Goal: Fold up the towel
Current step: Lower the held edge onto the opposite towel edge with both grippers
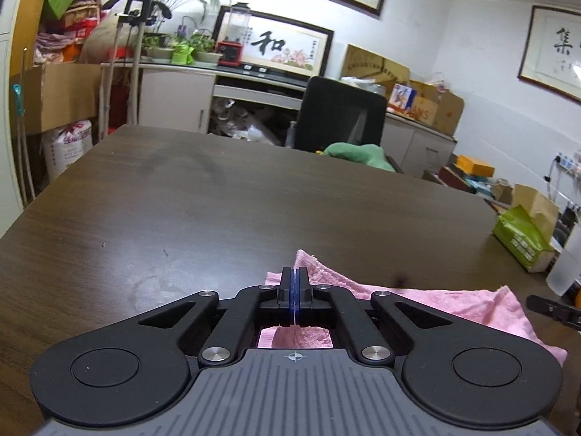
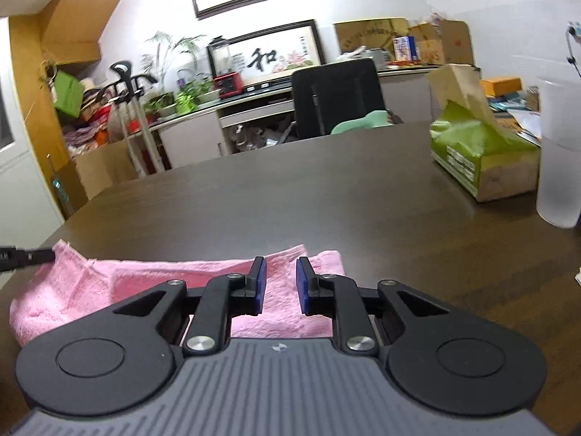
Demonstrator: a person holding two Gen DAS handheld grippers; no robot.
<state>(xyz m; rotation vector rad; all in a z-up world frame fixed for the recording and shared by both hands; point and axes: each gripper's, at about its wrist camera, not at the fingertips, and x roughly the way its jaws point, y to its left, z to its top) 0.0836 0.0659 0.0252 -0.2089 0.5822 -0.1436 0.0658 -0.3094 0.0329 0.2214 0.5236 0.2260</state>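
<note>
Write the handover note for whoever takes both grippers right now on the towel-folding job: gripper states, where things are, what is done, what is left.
Left gripper: shut, at the pink towel's left end; whether cloth is pinched is unclear.
Right gripper: open over the towel's right part, nothing gripped.
Towel: rumpled, near edge of the dark table.
Done: no neat fold visible.
Left: probably secure both ends, then fold.

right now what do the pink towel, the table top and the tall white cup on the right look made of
Pink towel: soft looped terry cloth, matte, with a fuzzy nap and a hemmed edge.
Table top: dark brown wood grain, likely laminate or veneer; semi-gloss, with faint smudges and reflections.
Tall cup: frosted translucent white, probably plastic; glass cannot be ruled out.
</note>
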